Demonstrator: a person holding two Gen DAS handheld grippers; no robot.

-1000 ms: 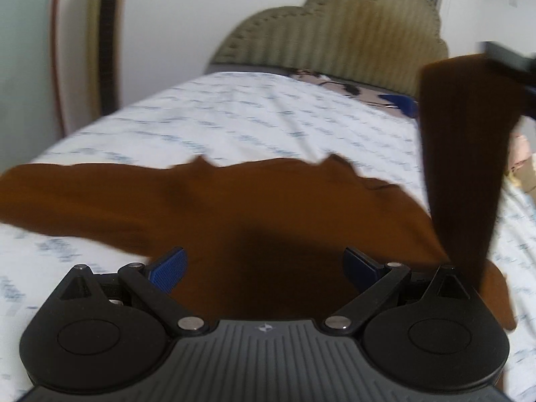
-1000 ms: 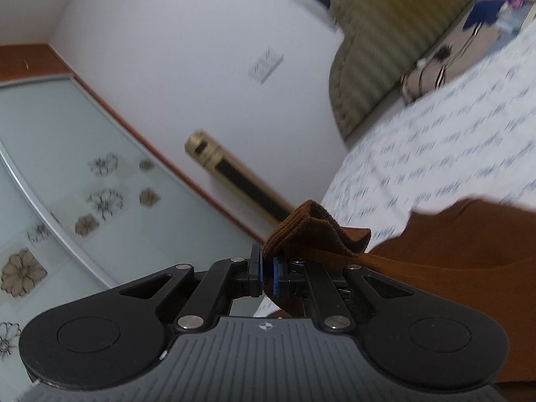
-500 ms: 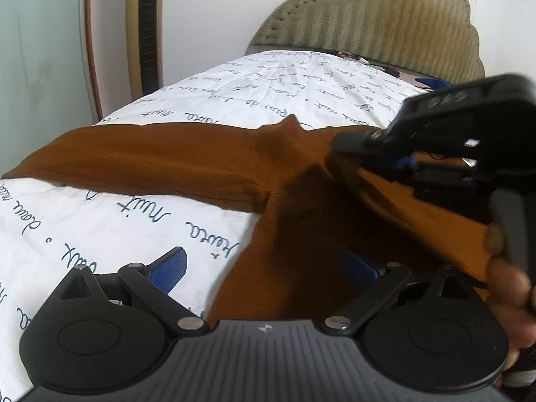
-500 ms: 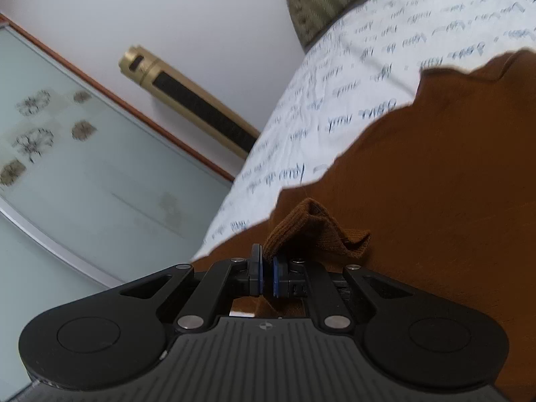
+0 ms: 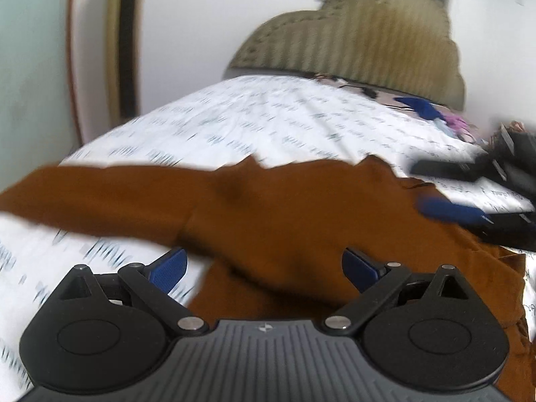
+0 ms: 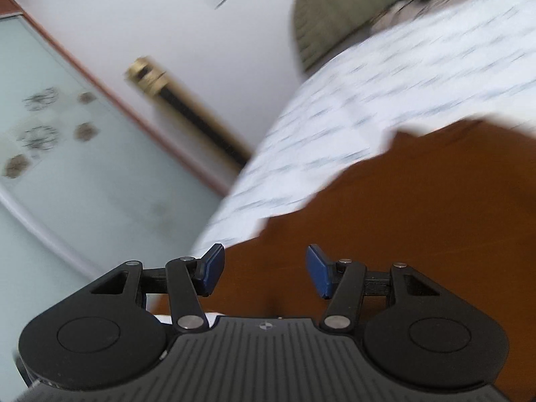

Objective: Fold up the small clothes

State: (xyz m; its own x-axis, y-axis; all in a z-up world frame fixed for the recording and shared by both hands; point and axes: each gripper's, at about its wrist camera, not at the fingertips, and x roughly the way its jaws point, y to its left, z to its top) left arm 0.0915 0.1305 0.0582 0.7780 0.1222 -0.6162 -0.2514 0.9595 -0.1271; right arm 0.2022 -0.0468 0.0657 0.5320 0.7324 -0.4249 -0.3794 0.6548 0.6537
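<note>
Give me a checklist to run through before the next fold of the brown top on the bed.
1. Right gripper open, nothing between its pads: ok.
2. Left gripper open and empty: ok.
3. Brown top lying on the bed sheet: ok.
4. Left sleeve spread out to the side, not folded in: not ok.
5. Right sleeve laid flat across the body: cannot tell, blurred.
6. Right gripper off the cloth: cannot tell.
</note>
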